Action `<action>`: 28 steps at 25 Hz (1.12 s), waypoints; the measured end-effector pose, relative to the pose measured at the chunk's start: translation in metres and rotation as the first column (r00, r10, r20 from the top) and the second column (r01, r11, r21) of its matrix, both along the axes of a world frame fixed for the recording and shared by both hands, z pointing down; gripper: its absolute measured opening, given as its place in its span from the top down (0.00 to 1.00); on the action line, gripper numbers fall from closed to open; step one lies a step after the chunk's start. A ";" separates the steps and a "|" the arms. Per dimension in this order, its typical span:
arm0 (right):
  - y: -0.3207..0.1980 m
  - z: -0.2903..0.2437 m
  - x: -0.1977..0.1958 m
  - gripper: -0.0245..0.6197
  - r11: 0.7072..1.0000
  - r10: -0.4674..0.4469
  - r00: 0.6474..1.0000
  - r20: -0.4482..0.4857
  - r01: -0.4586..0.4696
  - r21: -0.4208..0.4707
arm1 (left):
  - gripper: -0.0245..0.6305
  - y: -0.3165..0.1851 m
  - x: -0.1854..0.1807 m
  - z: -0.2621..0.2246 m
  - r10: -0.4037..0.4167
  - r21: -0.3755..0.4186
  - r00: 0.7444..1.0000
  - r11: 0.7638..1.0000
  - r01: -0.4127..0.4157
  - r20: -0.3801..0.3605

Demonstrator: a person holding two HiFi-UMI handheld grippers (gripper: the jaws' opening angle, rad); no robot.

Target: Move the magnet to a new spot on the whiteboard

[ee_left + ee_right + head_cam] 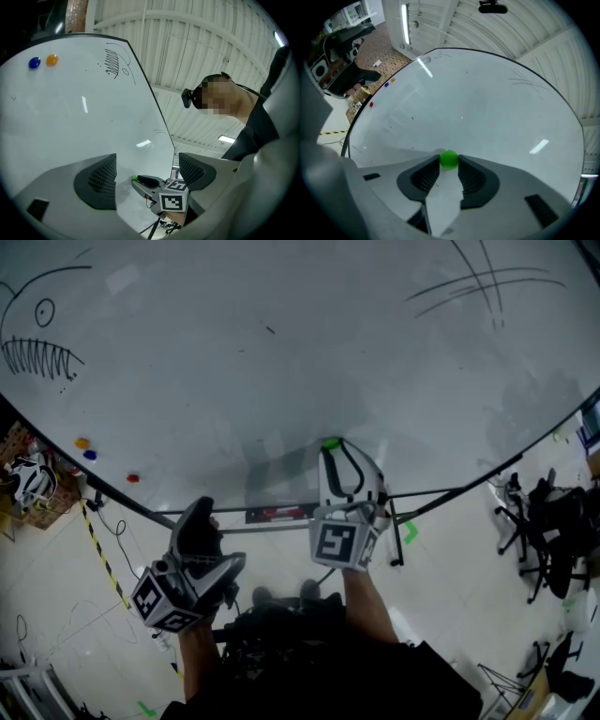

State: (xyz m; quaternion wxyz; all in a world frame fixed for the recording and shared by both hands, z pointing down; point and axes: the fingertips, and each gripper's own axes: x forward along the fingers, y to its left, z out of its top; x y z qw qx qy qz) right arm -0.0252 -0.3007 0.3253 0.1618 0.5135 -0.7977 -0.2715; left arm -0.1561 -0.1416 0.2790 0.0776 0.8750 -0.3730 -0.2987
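Note:
A small green magnet (331, 442) (449, 159) sits pinched between the tips of my right gripper (333, 452) (449, 162), which is shut on it. The magnet is held against the lower middle of the large whiteboard (281, 352) (483, 103). My left gripper (199, 521) (147, 165) hangs below the board's lower edge, to the left of the right one. Its jaws stand wide open with nothing between them. The left gripper view shows the right gripper (154, 185) with the green magnet (135, 178) at the board.
Orange (82, 442), blue (90, 455) and red (133, 478) magnets stick near the board's lower left edge. A toothy face drawing (37, 352) is at the left, black strokes (478, 282) at the upper right. Office chairs (548, 521) stand on the floor at the right.

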 end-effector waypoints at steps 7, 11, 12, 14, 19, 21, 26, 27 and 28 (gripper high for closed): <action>-0.001 0.000 -0.001 0.73 1.000 0.022 1.000 0.009 -0.022 0.007 | 0.33 0.001 -0.003 0.000 -0.014 -0.004 1.000 1.000 0.014 0.004; 0.000 -0.001 0.001 0.72 1.000 0.007 0.999 0.053 -0.006 -0.012 | 0.33 0.000 -0.002 0.000 -0.004 -0.005 1.000 1.000 0.004 0.001; 0.001 -0.001 0.002 0.72 1.000 0.002 0.998 0.064 -0.001 -0.016 | 0.33 -0.001 -0.001 0.001 0.000 -0.006 1.000 1.000 0.001 0.001; 0.004 -0.002 0.005 0.72 1.000 -0.002 0.997 0.083 0.004 -0.027 | 0.33 -0.001 0.000 0.001 0.008 -0.008 1.000 1.000 -0.008 0.000; 0.016 -0.010 0.017 0.72 0.993 -0.057 0.969 0.240 0.079 -0.085 | 0.33 0.003 0.001 0.008 0.062 -0.027 0.997 0.998 -0.063 -0.037; 0.026 -0.012 0.022 0.72 0.984 -0.094 0.945 0.315 0.135 -0.112 | 0.33 0.004 -0.001 0.009 0.078 -0.026 0.996 0.997 -0.079 -0.045; 0.050 -0.024 0.032 0.72 0.959 -0.187 0.859 0.476 0.264 -0.100 | 0.33 0.004 -0.004 0.010 0.110 -0.022 0.993 0.994 -0.111 -0.046; 0.056 -0.025 0.034 0.73 0.953 -0.197 0.842 0.503 0.284 -0.101 | 0.33 0.005 -0.004 0.012 0.124 -0.026 0.991 0.992 -0.126 -0.053; 0.062 -0.026 0.036 0.73 0.949 -0.203 0.825 0.528 0.299 -0.103 | 0.33 0.006 -0.004 0.015 0.142 -0.033 0.988 0.989 -0.144 -0.062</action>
